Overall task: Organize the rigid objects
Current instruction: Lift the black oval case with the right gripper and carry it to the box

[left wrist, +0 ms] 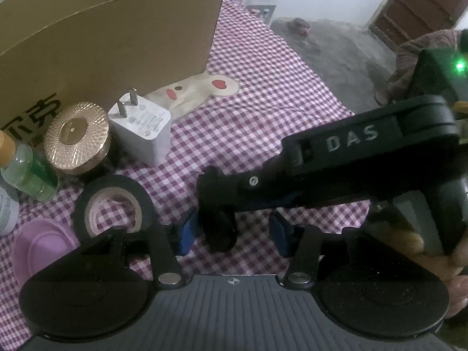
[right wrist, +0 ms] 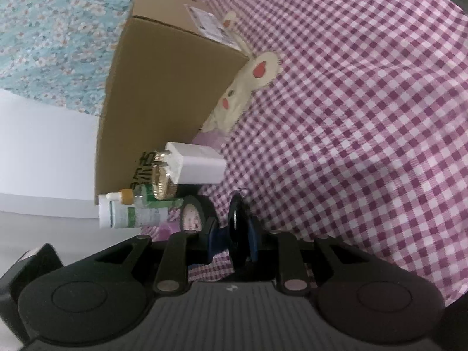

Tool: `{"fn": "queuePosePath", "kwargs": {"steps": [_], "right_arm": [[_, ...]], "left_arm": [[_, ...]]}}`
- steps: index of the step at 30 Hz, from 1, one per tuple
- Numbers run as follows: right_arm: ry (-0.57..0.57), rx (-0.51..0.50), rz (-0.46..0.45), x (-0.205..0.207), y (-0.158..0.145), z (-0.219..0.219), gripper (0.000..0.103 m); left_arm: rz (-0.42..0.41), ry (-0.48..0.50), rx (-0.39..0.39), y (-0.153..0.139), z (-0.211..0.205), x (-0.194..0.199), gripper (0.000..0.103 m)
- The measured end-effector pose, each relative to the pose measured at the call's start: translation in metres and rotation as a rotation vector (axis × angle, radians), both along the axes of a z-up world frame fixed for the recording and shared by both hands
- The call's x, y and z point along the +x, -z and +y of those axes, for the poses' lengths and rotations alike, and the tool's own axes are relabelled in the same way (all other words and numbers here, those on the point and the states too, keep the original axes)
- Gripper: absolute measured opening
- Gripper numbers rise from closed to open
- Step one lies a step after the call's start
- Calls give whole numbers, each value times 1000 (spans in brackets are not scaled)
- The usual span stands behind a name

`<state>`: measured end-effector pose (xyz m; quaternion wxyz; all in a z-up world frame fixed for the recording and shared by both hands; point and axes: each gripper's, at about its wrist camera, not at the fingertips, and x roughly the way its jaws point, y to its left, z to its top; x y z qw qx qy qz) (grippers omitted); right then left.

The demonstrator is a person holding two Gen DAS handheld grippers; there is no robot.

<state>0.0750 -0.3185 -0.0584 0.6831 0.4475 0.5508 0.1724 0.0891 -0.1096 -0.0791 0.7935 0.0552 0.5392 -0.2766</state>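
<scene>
A small flat black round object (right wrist: pixel 236 225) with a metal ring on top sits edge-on between the blue pads of my right gripper (right wrist: pixel 235 235), which is shut on it. In the left wrist view the right gripper (left wrist: pixel 218 201) reaches in from the right and holds the black object (left wrist: pixel 220 235) just above the checked cloth (left wrist: pixel 278 87). My left gripper (left wrist: pixel 232 234) straddles that object. Its blue pads (left wrist: pixel 188 231) stand clear of it on both sides, so it is open.
An open cardboard box (left wrist: pixel 111 44) stands at the back left. Before it are a white charger plug (left wrist: pixel 143 128), a gold-lidded jar (left wrist: pixel 77 140), a black tape roll (left wrist: pixel 112 204), a green bottle (left wrist: pixel 27 172), a white bottle (right wrist: pixel 128 216) and a lilac object (left wrist: pixel 41 245).
</scene>
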Motion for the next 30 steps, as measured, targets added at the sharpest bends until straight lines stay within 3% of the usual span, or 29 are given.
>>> {"fn": "queuePosePath", "kwargs": {"steps": [14, 23, 30], "right_arm": [[-28, -78, -40, 12, 0, 18, 25], [-30, -147, -77, 13, -7, 33, 23], [-16, -136, -82, 9, -13, 33, 22]], "left_arm": [[3, -35, 20, -1, 5, 5, 29], [-3, -55, 25, -3, 5, 8, 29], [6, -72, 3, -9, 8, 5, 29]]}}
